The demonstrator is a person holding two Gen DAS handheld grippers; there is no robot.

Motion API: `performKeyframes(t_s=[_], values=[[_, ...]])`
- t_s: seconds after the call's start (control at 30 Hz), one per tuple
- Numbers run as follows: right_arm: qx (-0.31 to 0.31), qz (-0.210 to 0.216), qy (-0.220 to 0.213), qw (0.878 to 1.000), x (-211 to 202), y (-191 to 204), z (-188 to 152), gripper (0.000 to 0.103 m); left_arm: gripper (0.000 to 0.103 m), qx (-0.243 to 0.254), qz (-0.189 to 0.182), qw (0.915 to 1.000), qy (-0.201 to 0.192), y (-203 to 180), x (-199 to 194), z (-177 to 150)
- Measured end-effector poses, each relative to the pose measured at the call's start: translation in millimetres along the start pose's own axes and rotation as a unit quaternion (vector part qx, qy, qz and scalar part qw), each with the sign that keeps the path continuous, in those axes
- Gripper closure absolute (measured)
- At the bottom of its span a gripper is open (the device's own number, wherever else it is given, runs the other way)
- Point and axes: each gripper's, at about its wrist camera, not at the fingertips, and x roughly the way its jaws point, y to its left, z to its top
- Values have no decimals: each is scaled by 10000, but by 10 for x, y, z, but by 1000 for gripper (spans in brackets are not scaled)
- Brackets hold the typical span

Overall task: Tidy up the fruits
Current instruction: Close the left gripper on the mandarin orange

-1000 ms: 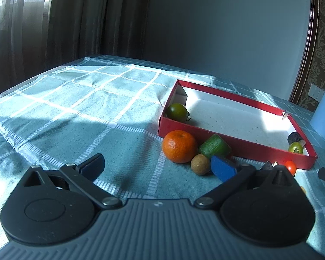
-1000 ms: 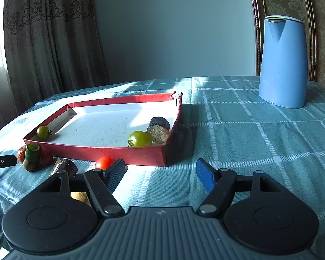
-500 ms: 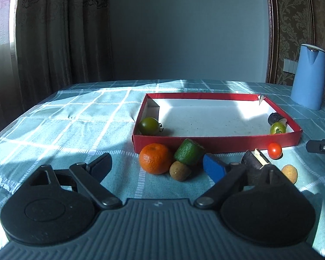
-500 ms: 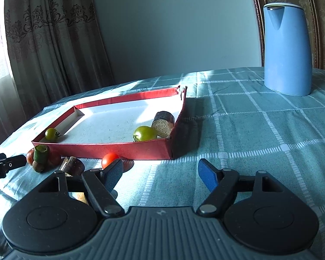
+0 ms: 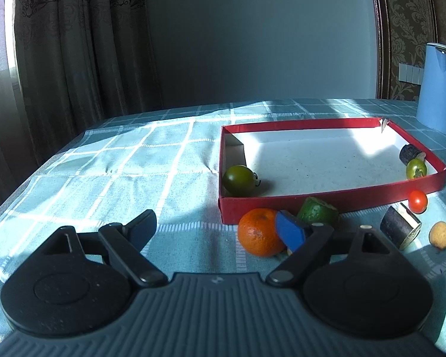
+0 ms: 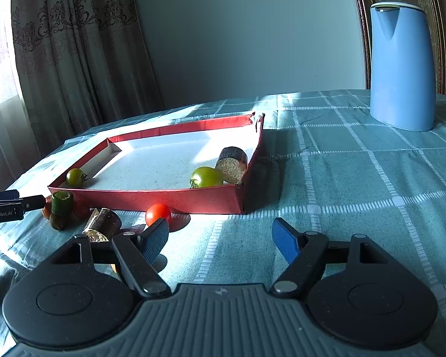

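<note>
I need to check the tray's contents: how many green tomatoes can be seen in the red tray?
2. One green tomato lies in the near left corner of the red tray; the other is in the near right corner, beside a dark cut piece.

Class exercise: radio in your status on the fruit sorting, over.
Left gripper jaws closing, nothing between them; right gripper open, empty. Three pieces in red tray; orange and red tomato outside. Nothing blocking.

Two tomatoes [image 5: 239, 180] lie in the tray [image 5: 312, 200]; a mandarin [image 5: 260, 236] lies just before it.
</note>
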Motion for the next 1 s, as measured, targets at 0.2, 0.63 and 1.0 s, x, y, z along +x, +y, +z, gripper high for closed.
performKeyframes(t_s=[0.2, 0.63, 1.0], values=[[7, 5, 5, 10000, -3, -6, 1, 27, 16, 158, 36, 9999, 18, -171, 90, 17], [20, 2, 51, 10000, 18, -11, -2, 26, 60, -383, -445, 9979, 275, -111, 156, -6], [65, -2, 65, 10000, 32, -31, -2, 24, 66, -544, -498, 9971, 201, -98, 61, -47]])
